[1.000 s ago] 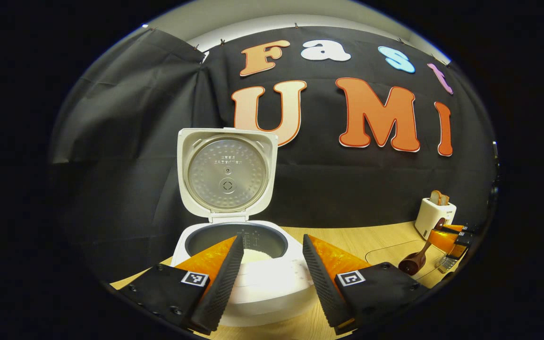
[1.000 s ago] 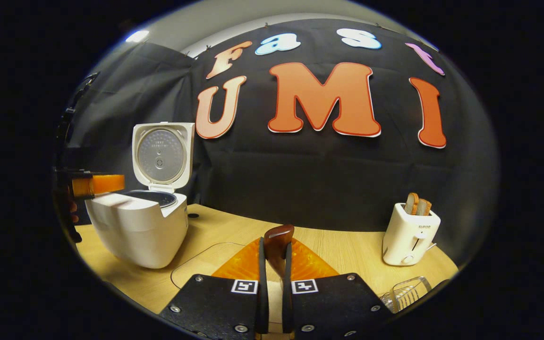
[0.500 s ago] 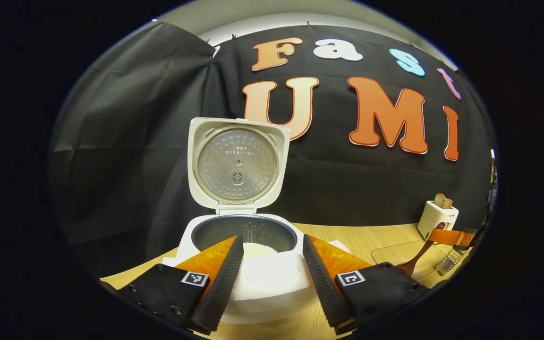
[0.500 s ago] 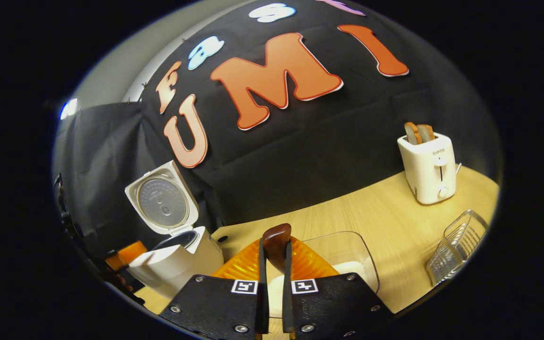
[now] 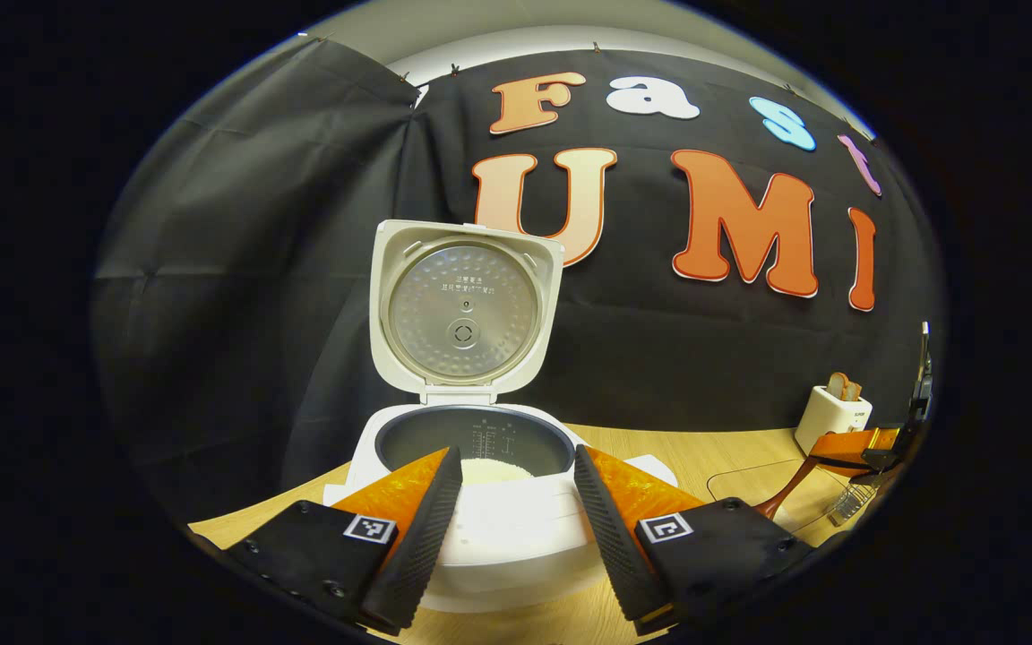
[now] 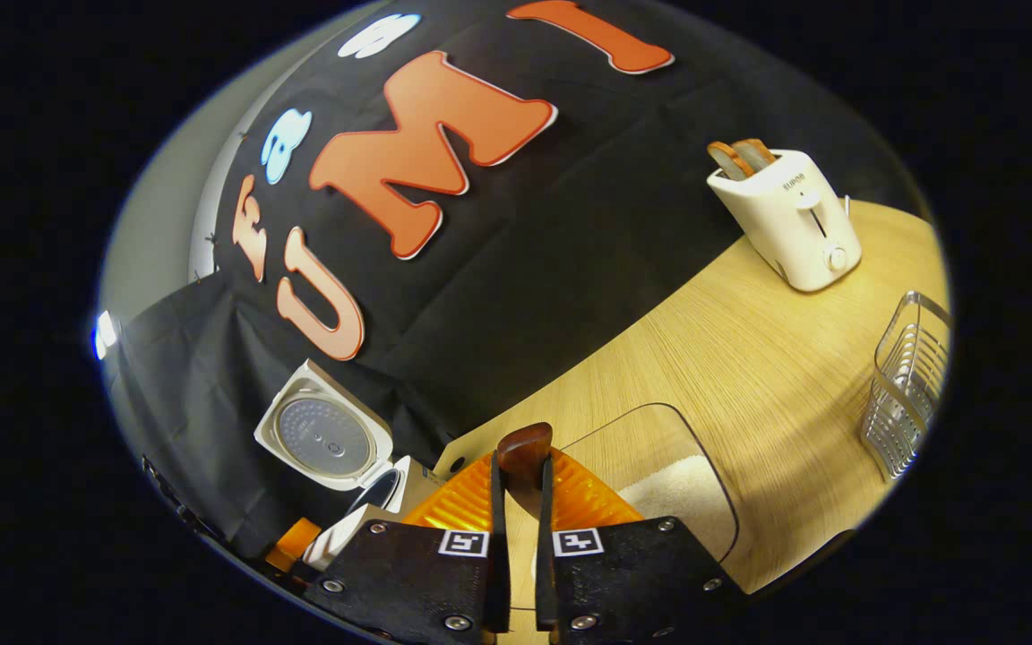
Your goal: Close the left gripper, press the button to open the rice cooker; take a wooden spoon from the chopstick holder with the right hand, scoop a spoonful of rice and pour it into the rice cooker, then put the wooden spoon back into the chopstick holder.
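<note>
- White rice cooker (image 5: 480,528), rounded plastic body, on the pale wooden table (image 6: 749,358): round-plated lid (image 5: 465,309) hinged upright at the back, so the button step looks done. Dark inner pot (image 5: 476,441) exposed, white rice low inside. It also shows small and tilted at the lower left of the right gripper view (image 6: 337,466).
- Left gripper (image 5: 516,502): fingers spread wide, holding nothing, hovering just in front of the cooker; judged parked clear of the pot mouth.
- Right gripper (image 6: 516,537): fingers pinched tight on the dark brown wooden spoon (image 6: 525,452). Rolled steeply in its own view, apparently to dip the spoon into the container.
- Wooden spoon, seen from the left gripper view (image 5: 785,491): long axis slanted, grasped end up by the right gripper (image 5: 856,443), far end down and toward the cooker side, over the container. Whether the bowl touches the rice cannot be told.
- Clear shallow plastic container (image 6: 704,466), rounded corners, white rice heaped at one side, just beside the right gripper. Scooping looks under way; the pour is not yet done.
- Silver wire chopstick holder (image 6: 906,394): at the table's right edge, well apart from the cooker, awaiting the spoon.
- White toaster (image 6: 789,219) with two bread slices: by the wall, unrelated.
</note>
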The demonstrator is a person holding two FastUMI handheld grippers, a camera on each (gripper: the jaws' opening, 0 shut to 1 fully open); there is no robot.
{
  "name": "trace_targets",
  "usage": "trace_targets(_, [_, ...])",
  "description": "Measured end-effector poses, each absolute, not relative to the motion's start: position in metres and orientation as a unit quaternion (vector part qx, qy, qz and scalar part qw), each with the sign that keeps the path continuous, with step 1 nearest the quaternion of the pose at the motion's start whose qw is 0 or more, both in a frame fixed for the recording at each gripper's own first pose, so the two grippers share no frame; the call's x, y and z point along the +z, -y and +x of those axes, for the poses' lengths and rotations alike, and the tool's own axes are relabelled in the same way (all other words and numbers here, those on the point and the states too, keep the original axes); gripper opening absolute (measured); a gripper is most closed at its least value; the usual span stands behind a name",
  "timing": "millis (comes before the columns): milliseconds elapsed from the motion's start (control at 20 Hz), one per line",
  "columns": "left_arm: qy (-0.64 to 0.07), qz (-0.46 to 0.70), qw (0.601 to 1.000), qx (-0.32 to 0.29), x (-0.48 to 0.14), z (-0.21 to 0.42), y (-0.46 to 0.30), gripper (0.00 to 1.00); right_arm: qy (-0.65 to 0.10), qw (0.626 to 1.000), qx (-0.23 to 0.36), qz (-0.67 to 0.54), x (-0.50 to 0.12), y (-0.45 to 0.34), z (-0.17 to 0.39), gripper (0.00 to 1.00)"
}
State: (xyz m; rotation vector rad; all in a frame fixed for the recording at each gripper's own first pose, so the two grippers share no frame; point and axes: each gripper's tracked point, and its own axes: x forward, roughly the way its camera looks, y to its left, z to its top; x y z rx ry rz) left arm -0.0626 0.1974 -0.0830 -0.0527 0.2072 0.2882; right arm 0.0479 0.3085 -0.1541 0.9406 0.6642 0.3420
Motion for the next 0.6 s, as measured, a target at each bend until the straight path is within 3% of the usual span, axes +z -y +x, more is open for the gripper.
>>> trace_targets(600, [-0.098,-0.036,0.984,0.147,-0.075,-0.07,-0.202,0.83,-0.336,0.774,0.139,0.519,-0.172,-0.3,0.051,0.11])
